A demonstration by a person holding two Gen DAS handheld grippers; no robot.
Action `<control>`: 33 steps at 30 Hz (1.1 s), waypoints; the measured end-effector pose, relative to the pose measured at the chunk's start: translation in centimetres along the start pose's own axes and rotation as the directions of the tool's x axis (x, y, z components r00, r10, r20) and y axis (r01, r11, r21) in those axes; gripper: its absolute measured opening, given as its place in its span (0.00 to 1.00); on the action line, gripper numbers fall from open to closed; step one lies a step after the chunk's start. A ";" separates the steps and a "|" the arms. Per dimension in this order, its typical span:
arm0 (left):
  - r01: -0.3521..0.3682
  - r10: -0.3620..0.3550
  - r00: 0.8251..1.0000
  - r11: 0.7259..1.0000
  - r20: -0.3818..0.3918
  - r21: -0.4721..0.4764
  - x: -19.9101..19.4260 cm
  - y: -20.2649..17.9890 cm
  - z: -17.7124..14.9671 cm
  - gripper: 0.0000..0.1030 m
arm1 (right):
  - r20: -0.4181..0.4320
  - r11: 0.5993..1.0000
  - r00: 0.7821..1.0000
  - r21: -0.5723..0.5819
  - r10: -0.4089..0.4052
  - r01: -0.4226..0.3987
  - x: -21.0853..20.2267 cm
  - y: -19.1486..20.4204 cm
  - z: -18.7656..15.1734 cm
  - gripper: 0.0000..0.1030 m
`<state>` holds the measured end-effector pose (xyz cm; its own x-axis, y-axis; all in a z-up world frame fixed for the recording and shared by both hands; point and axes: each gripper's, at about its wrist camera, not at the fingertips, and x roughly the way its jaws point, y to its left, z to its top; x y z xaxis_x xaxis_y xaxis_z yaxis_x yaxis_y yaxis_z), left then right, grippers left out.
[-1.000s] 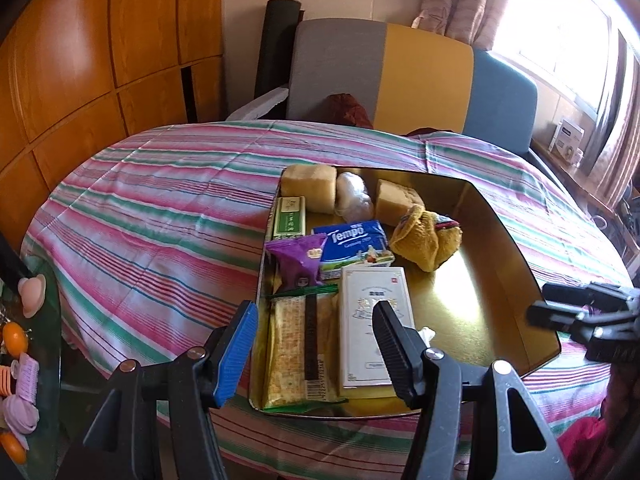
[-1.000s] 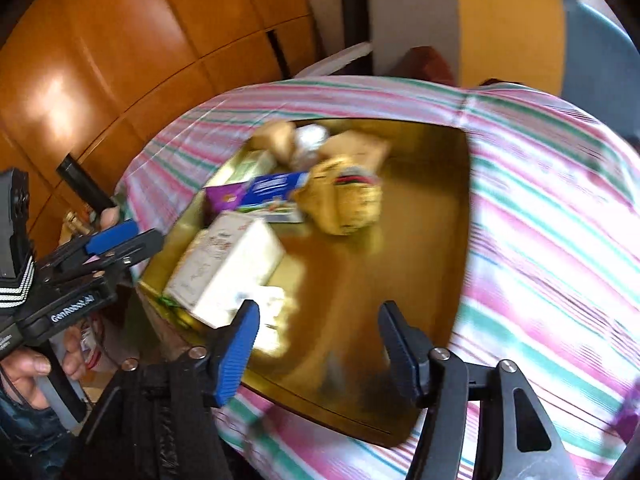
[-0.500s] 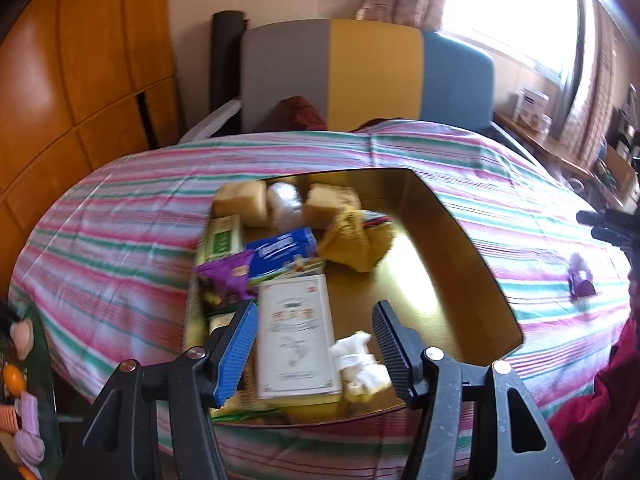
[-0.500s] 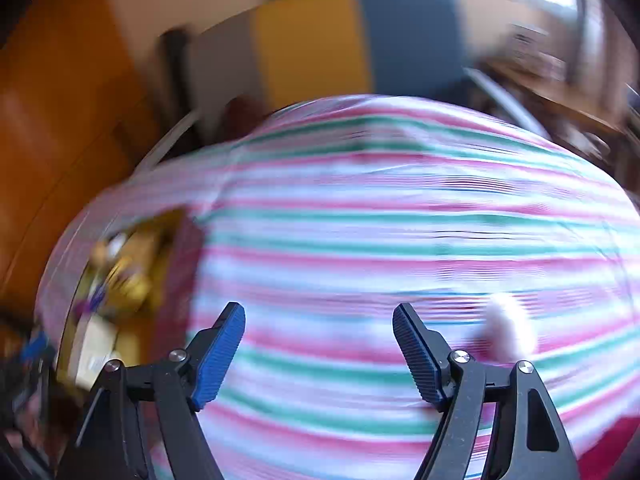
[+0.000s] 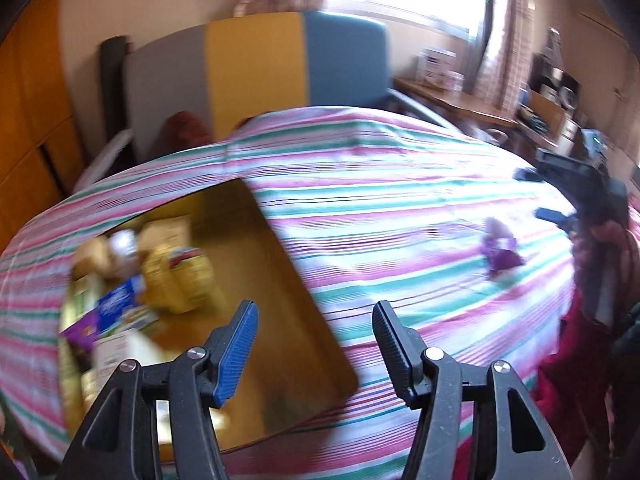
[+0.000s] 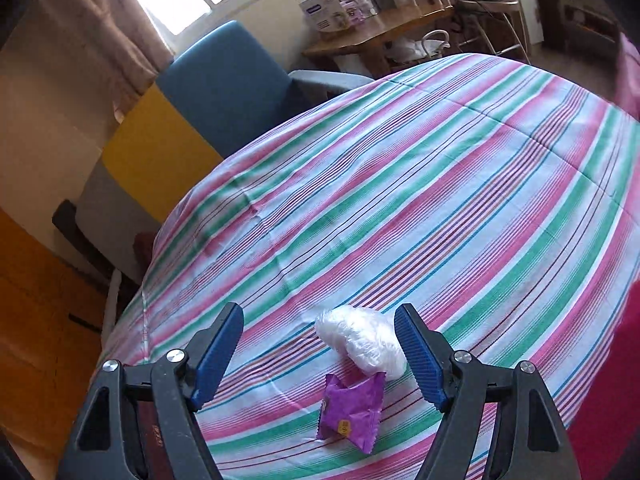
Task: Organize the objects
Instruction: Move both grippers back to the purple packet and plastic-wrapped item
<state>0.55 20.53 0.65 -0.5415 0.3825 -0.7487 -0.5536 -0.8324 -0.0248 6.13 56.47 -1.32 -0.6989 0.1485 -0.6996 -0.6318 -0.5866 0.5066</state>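
Observation:
A gold tray [image 5: 288, 344] sits on the striped tablecloth [image 6: 400, 200] and holds several snacks and boxes [image 5: 132, 280], blurred at its left side. My left gripper [image 5: 314, 344] is open and empty above the tray's right edge. My right gripper [image 6: 320, 352] is open and empty just above a purple snack packet [image 6: 352, 412] and a clear plastic bundle [image 6: 360, 340], which lie on the cloth between its jaws. The packet and bundle also show in the left wrist view [image 5: 500, 248], with the right gripper [image 5: 560, 196] beside them.
A grey, yellow and blue chair [image 5: 256, 68] stands behind the table. A wooden side table with boxes [image 6: 360, 20] stands by the window. Wooden cabinets [image 5: 32, 128] line the left wall.
Both views have swung right, away from the tray. My right gripper has moved across the cloth and now hovers over the purple packet and plastic bundle. Both grippers stay open.

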 end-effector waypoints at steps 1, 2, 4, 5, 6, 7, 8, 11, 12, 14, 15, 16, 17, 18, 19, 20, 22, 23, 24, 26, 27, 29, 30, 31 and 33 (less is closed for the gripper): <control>0.036 -0.035 0.999 0.999 -0.009 0.015 0.6 -1.2 0.4 0.58 | 0.006 1.000 1.000 0.010 0.004 -0.004 -0.1 -0.1 0.0 0.76; 0.054 -0.054 0.998 0.998 -0.018 0.023 1.0 -1.9 0.7 0.58 | 0.014 1.000 1.000 0.021 0.008 -0.009 -0.3 -0.2 0.1 0.76; 0.107 -0.105 0.993 0.993 -0.046 0.046 2.1 -3.9 1.2 0.58 | 0.030 0.999 0.999 0.042 0.020 -0.021 -0.6 -0.6 0.2 0.77; 0.127 -0.124 0.991 0.990 -0.056 0.059 2.5 -4.8 1.3 0.58 | 0.033 0.998 0.999 0.051 0.027 -0.028 -0.9 -0.9 0.4 0.77; 0.148 -0.143 0.987 0.986 -0.069 0.074 3.2 -5.8 1.4 0.58 | 0.035 0.998 0.999 0.059 0.033 -0.035 -0.9 -1.1 0.5 0.77; 0.170 -0.163 0.983 0.982 -0.086 0.080 3.8 -6.5 1.5 0.58 | 0.037 0.997 0.999 0.068 0.039 -0.041 -1.0 -1.2 0.4 0.77; 0.192 -0.183 0.977 0.978 -0.105 0.080 4.5 -7.0 1.6 0.58 | 0.043 0.996 0.998 0.077 0.044 -0.047 -1.0 -1.3 0.4 0.77; 0.214 -0.198 0.973 0.966 -0.119 0.144 6.1 -9.3 1.9 0.58 | 0.065 0.991 0.996 0.107 0.068 -0.075 -1.5 -1.9 0.6 0.78; 0.221 -0.200 0.973 0.953 -0.118 0.208 6.6 -10.5 1.9 0.58 | 0.065 0.989 0.995 0.117 0.080 -0.087 -1.5 -2.0 0.6 0.79; 0.271 -0.238 0.960 0.921 -0.144 0.280 7.7 -12.3 2.0 0.58 | 0.053 0.987 0.994 0.129 0.094 -0.100 -1.4 -2.2 0.6 0.79; 0.312 -0.272 0.948 0.900 -0.167 0.305 8.4 -13.3 2.2 0.61 | 0.046 0.986 0.994 0.129 0.099 -0.104 -1.2 -2.2 0.6 0.79; 0.326 -0.282 0.943 0.886 -0.175 0.329 8.9 -14.1 2.4 0.68 | 0.040 0.986 0.994 0.127 0.103 -0.107 -1.1 -2.1 0.6 0.79; 0.328 -0.285 0.944 0.876 -0.169 0.355 9.2 -14.8 2.5 0.71 | 0.036 0.987 0.994 0.122 0.105 -0.109 -1.0 -2.0 0.6 0.79; 0.334 -0.292 0.942 0.859 -0.164 0.387 9.7 -15.5 2.8 0.72 | 0.034 0.987 0.994 0.119 0.107 -0.110 -1.0 -2.0 0.5 0.79; 0.343 -0.298 0.939 0.843 -0.170 0.415 10.3 -16.3 3.0 0.72 | 0.034 0.986 0.993 0.120 0.113 -0.117 -1.1 -2.0 0.5 0.79; 0.348 -0.300 0.937 0.834 -0.177 0.428 10.7 -16.8 3.2 0.72 | 0.037 0.984 0.992 0.125 0.122 -0.125 -1.1 -2.1 0.5 0.79; 0.366 -0.313 0.931 0.806 -0.189 0.466 11.7 -18.1 3.7 0.72 | 0.039 0.980 0.990 0.139 0.137 -0.141 -1.2 -2.4 0.5 0.79; 0.365 -0.311 0.931 0.792 -0.191 0.489 12.2 -18.8 3.8 0.72 | 0.037 0.978 0.988 0.147 0.147 -0.151 -1.2 -2.6 0.5 0.80; 0.372 -0.314 0.928 0.778 -0.199 0.506 12.7 -19.3 4.0 0.72 | 0.035 0.976 0.987 0.152 0.155 -0.159 -1.1 -2.7 0.6 0.80; 0.388 -0.328 0.921 0.754 -0.208 0.529 13.4 -20.2 4.2 0.72 | 0.031 0.972 0.985 0.161 0.167 -0.170 -1.0 -2.8 0.6 0.80; 0.391 -0.329 0.920 0.740 -0.213 0.547 13.9 -20.8 4.4 0.72 | 0.029 0.970 0.984 0.165 0.175 -0.177 -1.0 -2.8 0.7 0.80; 0.402 -0.337 0.915 0.727 -0.221 0.557 14.9 -21.5 4.5 0.72 | 0.024 0.968 0.982 0.170 0.185 -0.187 -0.9 -2.9 0.6 0.80; 0.406 -0.341 0.913 0.725 -0.224 0.556 15.2 -21.8 4.6 0.72 | 0.024 0.966 0.982 0.172 0.190 -0.191 -0.8 -2.9 0.6 0.80; 0.417 -0.348 0.908 0.725 -0.232 0.548 15.8 -22.0 4.8 0.72 | 0.024 0.966 0.981 0.173 0.193 -0.194 -0.8 -3.0 0.6 0.80; 0.437 -0.363 0.899 0.734 -0.244 0.520 16.4 -22.1 4.9 0.72 | 0.023 0.964 0.980 0.177 0.196 -0.197 -0.8 -3.0 0.7 0.80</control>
<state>0.83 47.17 -7.86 -0.1317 0.5487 -0.8256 -0.9720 -0.2348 -0.0010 8.35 58.65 -1.97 -0.8170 0.0489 -0.5745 -0.5305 -0.4541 0.7158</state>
